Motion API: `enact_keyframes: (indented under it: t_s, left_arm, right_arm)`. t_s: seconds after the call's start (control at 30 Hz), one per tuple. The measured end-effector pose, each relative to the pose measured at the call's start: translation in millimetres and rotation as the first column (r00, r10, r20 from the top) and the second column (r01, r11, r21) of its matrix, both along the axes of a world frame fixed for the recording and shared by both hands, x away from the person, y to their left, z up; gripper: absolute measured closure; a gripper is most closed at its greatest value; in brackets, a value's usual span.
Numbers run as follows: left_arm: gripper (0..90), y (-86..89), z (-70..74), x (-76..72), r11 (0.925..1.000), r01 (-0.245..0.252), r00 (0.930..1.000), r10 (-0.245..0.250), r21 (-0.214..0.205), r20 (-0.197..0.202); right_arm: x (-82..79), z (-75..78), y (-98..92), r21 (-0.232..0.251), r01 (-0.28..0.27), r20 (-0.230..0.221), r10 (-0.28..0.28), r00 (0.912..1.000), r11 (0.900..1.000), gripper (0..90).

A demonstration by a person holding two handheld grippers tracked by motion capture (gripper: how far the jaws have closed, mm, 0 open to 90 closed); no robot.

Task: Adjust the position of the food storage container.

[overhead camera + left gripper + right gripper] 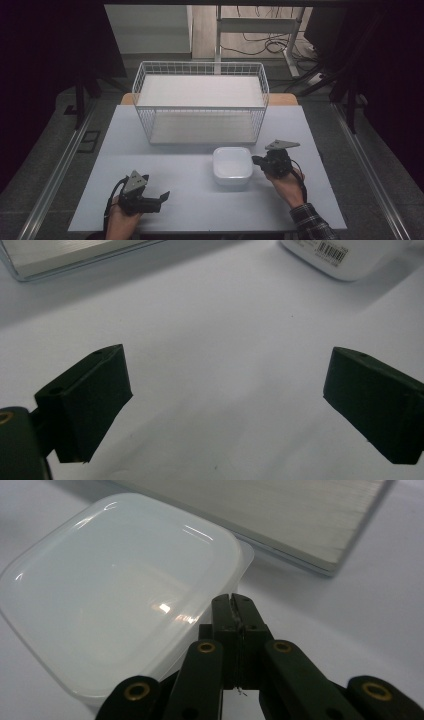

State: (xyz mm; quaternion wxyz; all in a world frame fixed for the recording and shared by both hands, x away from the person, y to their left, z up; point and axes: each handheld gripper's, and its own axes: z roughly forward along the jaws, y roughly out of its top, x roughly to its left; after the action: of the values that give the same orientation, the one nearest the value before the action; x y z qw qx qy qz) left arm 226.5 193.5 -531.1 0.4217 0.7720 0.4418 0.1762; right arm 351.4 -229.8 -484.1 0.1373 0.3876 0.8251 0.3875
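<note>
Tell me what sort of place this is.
Probably a lab or recording workspace, not a home: a plain grey table holding just a white wire basket and a white square plastic container, with loose cables on the floor behind.

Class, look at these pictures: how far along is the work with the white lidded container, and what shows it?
Done: nothing visible; the white container sits lidded on the table, outside the wire basket. In hand: the right gripper, jaws shut, is at its edge; the left gripper waits open. Left: probably moving the container, perhaps into the basket.
</note>
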Motion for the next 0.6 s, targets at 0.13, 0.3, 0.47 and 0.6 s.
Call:
enact_keyframes:
  t_s: [0.13, 0.3, 0.47, 0.6]
  left_arm:
    - [4.5, 0.0, 0.0, 0.0, 1.0, -0.001, 1.0, 0.001, -0.001, 0.0]
    - [4.6, 0.2, 0.1, 0.1, 1.0, -0.001, 1.0, 0.001, -0.002, -0.001]
    - [4.6, 0.4, 0.3, -0.1, 1.0, 0.0, 1.0, 0.0, -0.003, -0.001]
    - [4.6, 0.4, 0.4, -0.1, 1.0, 0.0, 1.0, 0.0, -0.004, -0.001]
  right_arm:
    - [-2.6, -0.6, 10.0, -0.001, -0.021, 0.006, 0.021, 0.9998, 0.9998, 89.1]
    - [-7.0, -2.4, 28.1, 0.006, -0.058, 0.005, 0.058, 0.9983, 0.9983, 89.2]
    - [-13.0, -4.5, 41.8, 0.009, -0.101, 0.005, 0.101, 0.9948, 0.9948, 89.1]
    - [-16.0, -5.7, 48.5, 0.011, -0.119, 0.003, 0.119, 0.9929, 0.9929, 89.0]
